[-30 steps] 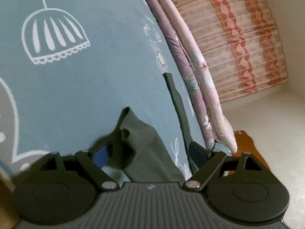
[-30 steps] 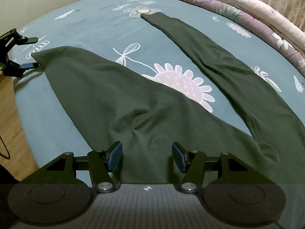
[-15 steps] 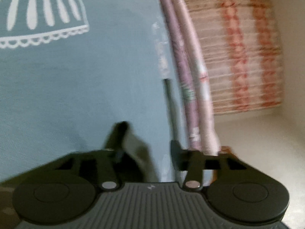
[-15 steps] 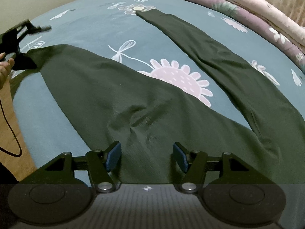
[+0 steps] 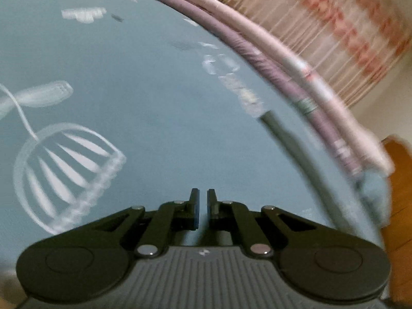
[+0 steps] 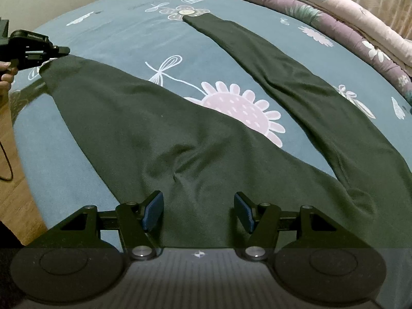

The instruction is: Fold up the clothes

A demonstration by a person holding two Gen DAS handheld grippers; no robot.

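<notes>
Trousers (image 6: 159, 139) of dark green lie spread on the blue patterned bed (image 6: 128, 28), legs fanned apart — one toward the folded quilt (image 6: 360, 23), one toward the left edge. Left gripper (image 6: 63, 50) sits at that leg's cuff, clenched tight; whether cloth is pinched there I cannot tell. Right gripper (image 6: 198, 212) hangs released over the waist — nothing between its fingers.
</notes>
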